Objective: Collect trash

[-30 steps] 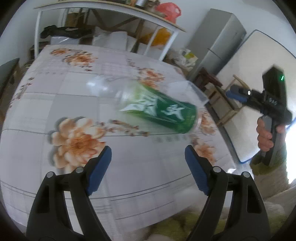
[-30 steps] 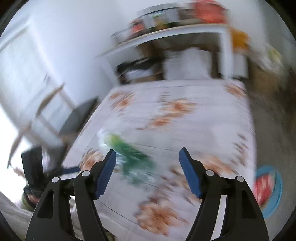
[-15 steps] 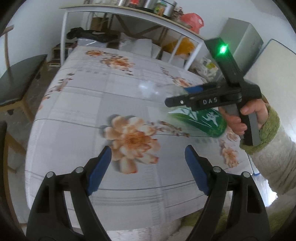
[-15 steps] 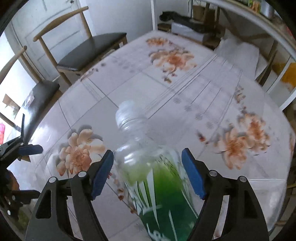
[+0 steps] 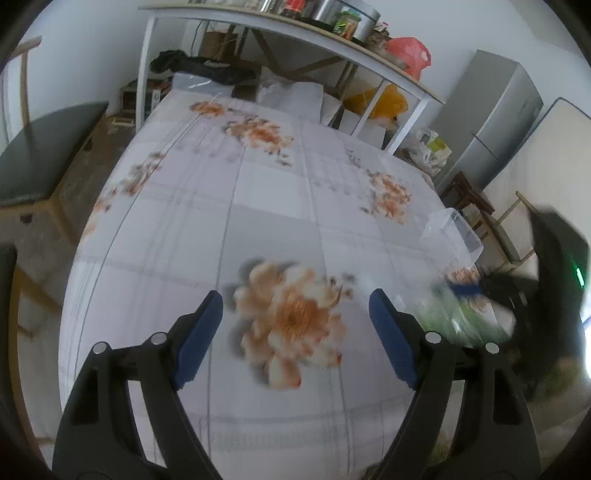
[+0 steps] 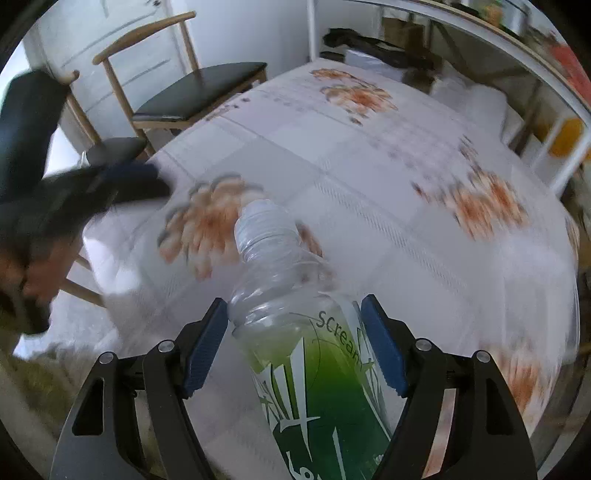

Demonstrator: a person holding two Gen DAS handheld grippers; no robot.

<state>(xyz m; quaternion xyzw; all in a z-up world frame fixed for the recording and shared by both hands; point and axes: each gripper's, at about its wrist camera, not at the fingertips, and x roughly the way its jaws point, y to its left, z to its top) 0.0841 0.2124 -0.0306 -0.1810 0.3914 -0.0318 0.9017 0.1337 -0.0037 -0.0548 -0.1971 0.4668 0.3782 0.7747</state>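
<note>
An empty clear plastic bottle (image 6: pixel 295 332) with a green label sits between my right gripper's (image 6: pixel 295 341) blue pads. The pads press its shoulders and the capped neck points away over the floral table. In the left wrist view the bottle (image 5: pixel 454 317) is a green blur at the right, held by the right gripper (image 5: pixel 480 291) just beyond the table's right edge. My left gripper (image 5: pixel 295 325) is open and empty above the orange flower print near the table's front edge.
A clear plastic container (image 5: pixel 452 236) stands at the table's right edge. The floral tablecloth (image 5: pixel 258 206) covers the table. Wooden chairs (image 6: pixel 192 92) stand at the left side. A white shelf (image 5: pixel 295 26) with clutter runs behind the table.
My right gripper has closed on the bottle and carried it right, off toward the table's edge. My left gripper has swung left and stayed open.
</note>
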